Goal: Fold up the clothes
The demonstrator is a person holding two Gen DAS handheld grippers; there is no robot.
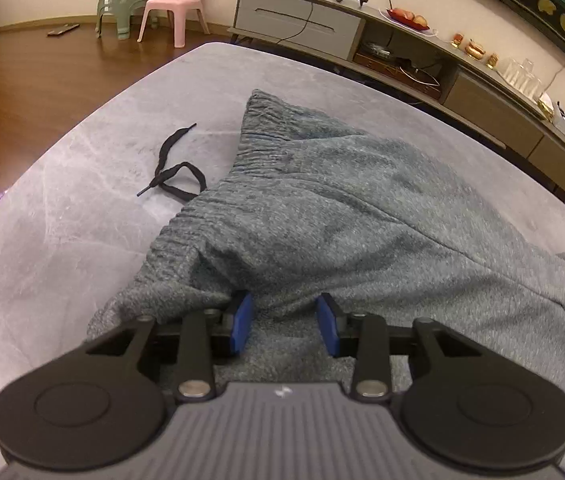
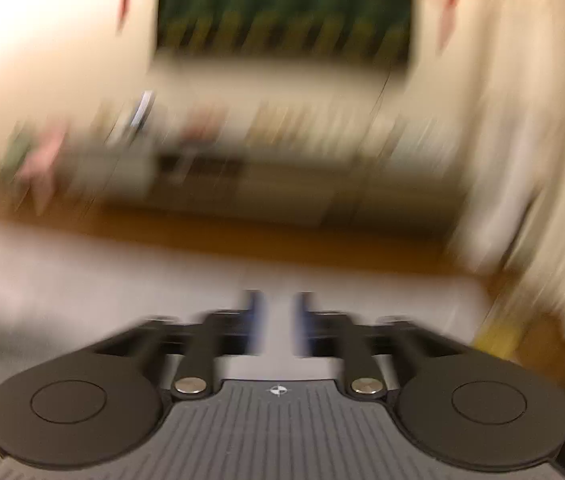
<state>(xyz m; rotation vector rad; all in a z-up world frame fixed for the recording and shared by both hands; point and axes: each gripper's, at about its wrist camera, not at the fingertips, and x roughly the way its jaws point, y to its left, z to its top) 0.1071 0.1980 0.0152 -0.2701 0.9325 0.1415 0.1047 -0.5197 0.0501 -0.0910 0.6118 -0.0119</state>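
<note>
Judging by its drape, the pants [image 1: 322,200] were soft, limp knit of moderate weight, unlikely to slip and not fragile; they would sag and bunch wherever unsupported. The best holds appeared to be the gathered waistband [image 1: 250,136], which is thicker and firmer, and the hem or leg edges, with one tong at each end of an edge so the cloth stays taut.

The pants were grey-blue heathered fabric, rumpled, lying on the grey table [image 1: 62,220] with the waistband toward the far left and the legs running off to the right. A black drawstring [image 1: 170,168] trailed loose onto the table beside the waistband.

The left gripper [image 1: 285,322] was low over the near part of the pants, its blue pads well apart, with a ridge of cloth lying between them; whether the pads touched it could not be told, and nothing was clamped.

The right gripper [image 2: 276,320] showed through heavy blur; its jaws stood partly apart with nothing between them, above a pale surface. No pants were discernible in that view.
</note>
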